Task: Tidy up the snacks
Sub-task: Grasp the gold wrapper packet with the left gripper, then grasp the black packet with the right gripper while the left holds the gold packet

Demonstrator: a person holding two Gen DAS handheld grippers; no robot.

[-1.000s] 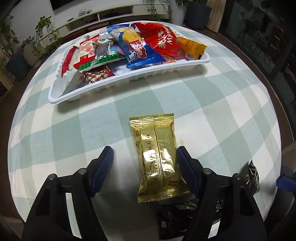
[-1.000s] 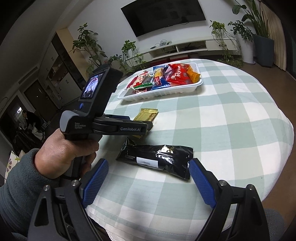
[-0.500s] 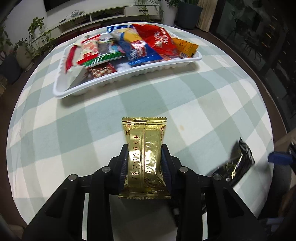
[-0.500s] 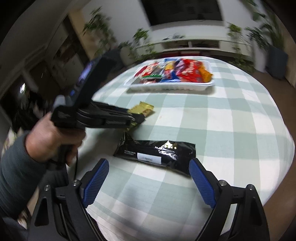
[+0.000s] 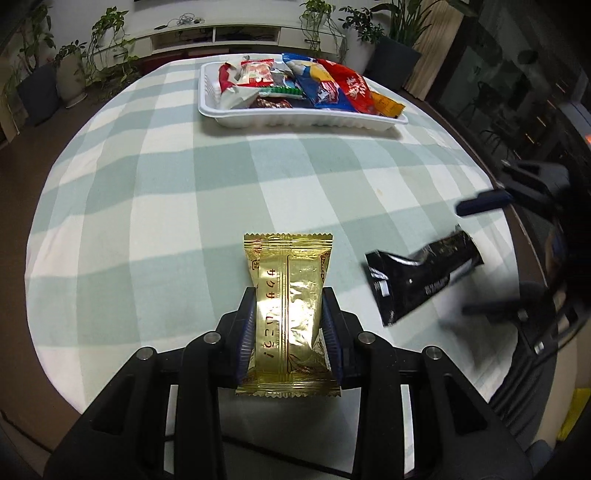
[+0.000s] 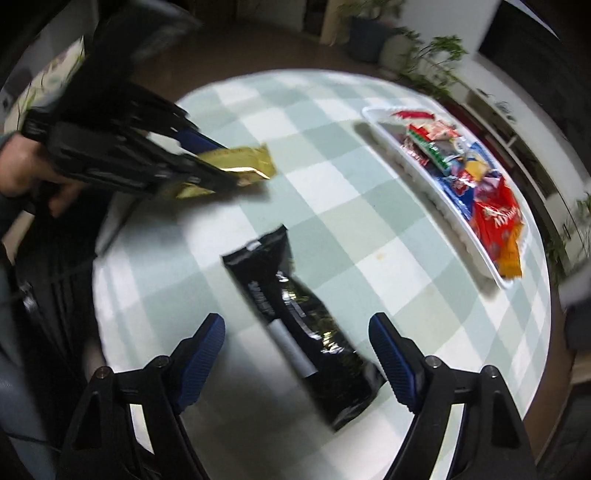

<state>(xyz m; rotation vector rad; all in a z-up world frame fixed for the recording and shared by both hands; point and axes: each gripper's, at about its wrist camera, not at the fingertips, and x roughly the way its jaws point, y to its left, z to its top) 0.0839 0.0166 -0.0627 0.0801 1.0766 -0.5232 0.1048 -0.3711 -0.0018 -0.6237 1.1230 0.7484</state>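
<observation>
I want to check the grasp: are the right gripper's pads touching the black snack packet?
Apart. The right wrist view shows the right gripper closing around the black snack packet, with tablecloth visible between each pad and the packet.

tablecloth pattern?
Pale green and white checks on the tablecloth; clearest in the left wrist view.

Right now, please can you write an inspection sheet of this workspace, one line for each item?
Surface: round table with checked cloth.
Job's things: gold packet; black packet lying flat; white tray full of snacks.
Clutter: nothing seen.
Grippers: left gripper shut on the gold packet; right gripper closing astride the black packet, pads apart from it.
Cables: some on the far shelf.
Surroundings: potted plants.
</observation>
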